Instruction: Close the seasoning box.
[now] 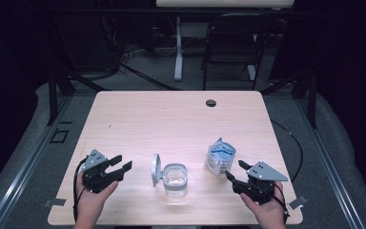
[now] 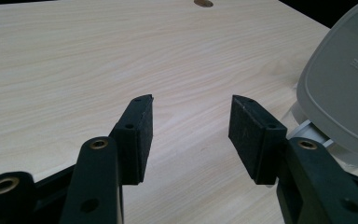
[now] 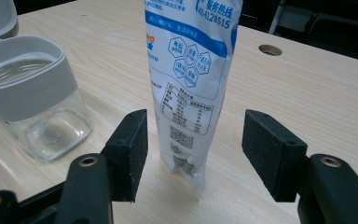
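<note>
Counter [image 1: 138,114]: clear jar [image 1: 175,180], lid [image 1: 156,169] hinged open, looks empty; upright pouch [image 1: 219,156] nearby. Left gripper [image 1: 120,165] and right gripper [image 1: 234,171]: jaws open, gripping nothing; pouch ahead of right jaws.

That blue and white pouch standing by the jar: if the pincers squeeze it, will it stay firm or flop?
The pouch is thin printed film, so it would probably dent and crumple between the right gripper pads. It stands tall on a narrow, creased bottom, so a sideways nudge would likely tip it. Its glossy skin may be a little slippery.
</note>
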### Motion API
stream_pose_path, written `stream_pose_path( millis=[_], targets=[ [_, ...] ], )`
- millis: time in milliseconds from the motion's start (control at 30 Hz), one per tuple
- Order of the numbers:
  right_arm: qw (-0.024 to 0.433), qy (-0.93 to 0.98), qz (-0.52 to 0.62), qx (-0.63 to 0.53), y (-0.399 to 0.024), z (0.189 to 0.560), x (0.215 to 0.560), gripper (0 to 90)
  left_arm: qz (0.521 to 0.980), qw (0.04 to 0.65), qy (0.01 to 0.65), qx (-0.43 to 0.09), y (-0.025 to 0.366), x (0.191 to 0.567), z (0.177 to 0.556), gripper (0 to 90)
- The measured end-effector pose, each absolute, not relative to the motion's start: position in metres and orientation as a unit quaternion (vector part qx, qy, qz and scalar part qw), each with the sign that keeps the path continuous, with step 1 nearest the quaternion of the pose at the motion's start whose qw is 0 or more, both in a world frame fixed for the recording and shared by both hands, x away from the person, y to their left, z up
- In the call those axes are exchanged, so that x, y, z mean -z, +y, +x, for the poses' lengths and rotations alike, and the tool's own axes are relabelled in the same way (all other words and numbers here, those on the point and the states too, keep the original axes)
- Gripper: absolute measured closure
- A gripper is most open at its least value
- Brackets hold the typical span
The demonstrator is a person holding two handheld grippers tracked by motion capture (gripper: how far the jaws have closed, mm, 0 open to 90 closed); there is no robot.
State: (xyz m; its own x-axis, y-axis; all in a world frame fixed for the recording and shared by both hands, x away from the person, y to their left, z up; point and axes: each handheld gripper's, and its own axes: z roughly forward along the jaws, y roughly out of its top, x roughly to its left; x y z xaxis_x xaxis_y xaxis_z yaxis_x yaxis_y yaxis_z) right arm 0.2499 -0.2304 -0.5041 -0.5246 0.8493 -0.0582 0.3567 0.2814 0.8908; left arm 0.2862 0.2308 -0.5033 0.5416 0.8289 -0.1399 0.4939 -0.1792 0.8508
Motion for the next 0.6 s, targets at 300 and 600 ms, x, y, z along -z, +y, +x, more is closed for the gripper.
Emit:
stream_pose_path(
  millis=[300,600],
  targets=[
    [0.267,0.754,0.411,-0.438,-0.234,0.255,0.510,39.5,0.741,0.466,0.452,-0.175,0.238,0.506,0.288,50.0],
    [0.259,0.755,0.415,-0.436,-0.238,0.260,0.521,37.7,0.744,0.459,0.453,-0.174,0.236,0.509,0.289,49.6]
  ],
)
